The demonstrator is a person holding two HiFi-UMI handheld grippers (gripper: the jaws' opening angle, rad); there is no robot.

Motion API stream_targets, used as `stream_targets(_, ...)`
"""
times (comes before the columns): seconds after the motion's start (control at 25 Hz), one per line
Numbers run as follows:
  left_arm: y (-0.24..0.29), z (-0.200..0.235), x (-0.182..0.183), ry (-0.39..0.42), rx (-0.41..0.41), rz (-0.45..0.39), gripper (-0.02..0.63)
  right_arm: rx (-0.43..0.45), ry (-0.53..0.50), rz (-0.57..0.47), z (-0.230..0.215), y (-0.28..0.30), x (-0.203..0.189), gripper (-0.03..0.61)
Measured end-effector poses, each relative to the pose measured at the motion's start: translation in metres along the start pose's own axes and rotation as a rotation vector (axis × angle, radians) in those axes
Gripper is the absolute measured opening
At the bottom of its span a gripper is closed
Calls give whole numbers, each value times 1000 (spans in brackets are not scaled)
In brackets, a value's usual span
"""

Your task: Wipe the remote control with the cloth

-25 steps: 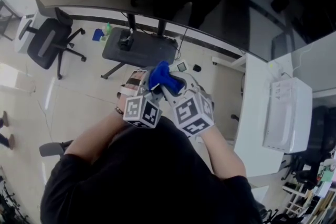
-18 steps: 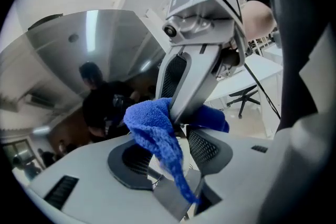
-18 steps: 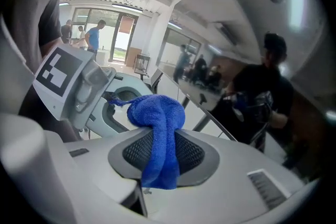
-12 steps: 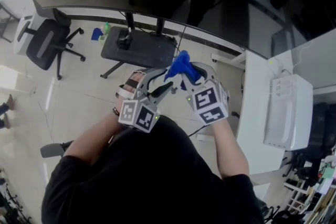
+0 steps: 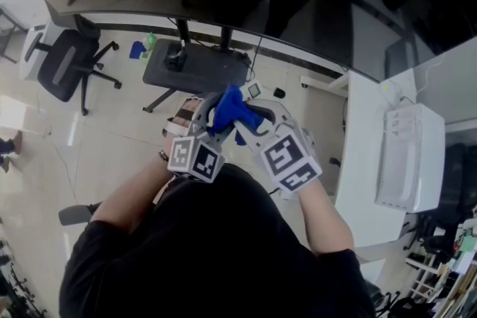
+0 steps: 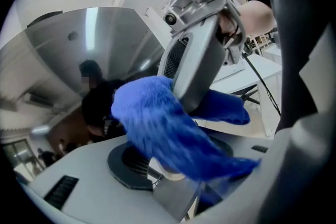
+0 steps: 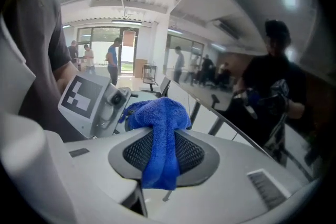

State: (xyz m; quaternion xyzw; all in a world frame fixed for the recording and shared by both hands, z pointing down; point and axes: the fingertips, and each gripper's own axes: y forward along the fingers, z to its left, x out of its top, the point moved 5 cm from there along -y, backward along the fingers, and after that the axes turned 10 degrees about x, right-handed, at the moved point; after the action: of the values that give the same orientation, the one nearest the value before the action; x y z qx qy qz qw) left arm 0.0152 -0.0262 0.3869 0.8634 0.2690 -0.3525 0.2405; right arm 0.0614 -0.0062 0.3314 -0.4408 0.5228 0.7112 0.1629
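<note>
Right hand-held gripper (image 5: 250,119): narrow, pinched on the blue cloth (image 7: 164,134). The cloth bunches above the mesh pads and a short tail hangs below them.
Left hand-held gripper (image 5: 209,114): set fairly wide, clamped on a flat grey thing that looks to be the remote control (image 6: 175,201). Only its near end shows.
Cloth on remote control: in the left gripper view the cloth lies across the remote control, blurred, and covers most of it. The right hand-held gripper is directly above it.
Place: both hand-held grippers are held up in front of the person's chest, tips meeting, high above the floor.
Surroundings: a dark glossy panel (image 5: 313,4) is ahead. A black office chair (image 5: 67,59) and a dark surface (image 5: 195,72) are below at left. A white surface (image 5: 364,182) with a white box (image 5: 408,160) is at right.
</note>
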Motion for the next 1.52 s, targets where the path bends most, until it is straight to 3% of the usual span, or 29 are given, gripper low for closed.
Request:
stream_targets(0.2,-5,-2,7,51,-8,-43,201,37,22,29,3,10,-6,115)
stream_targets(0.6,-15,-7,8,58,-22,-85,201,-143,127,44,-55,-17,-34,115)
stream_targets(0.76,-15,-7,6,43,-19,-77,201,-176,138,31,-62,-25,-35,115)
stream_targets(0.96,-8,-1,-1,-3,0,-37,201,-118,98,-35,-33,-25,-10,115)
stream_targets(1.2,-6,1,6,11,-3,-52,201,17,20,10,3,2,-7,116)
stream_targets(1.36,-10,-5,11,33,-17,-86,201,-3,54,14,1,0,-9,115)
stream_targets(1.52,-15,-8,12,33,-28,-105,201,-82,88,17,-19,-10,-18,115)
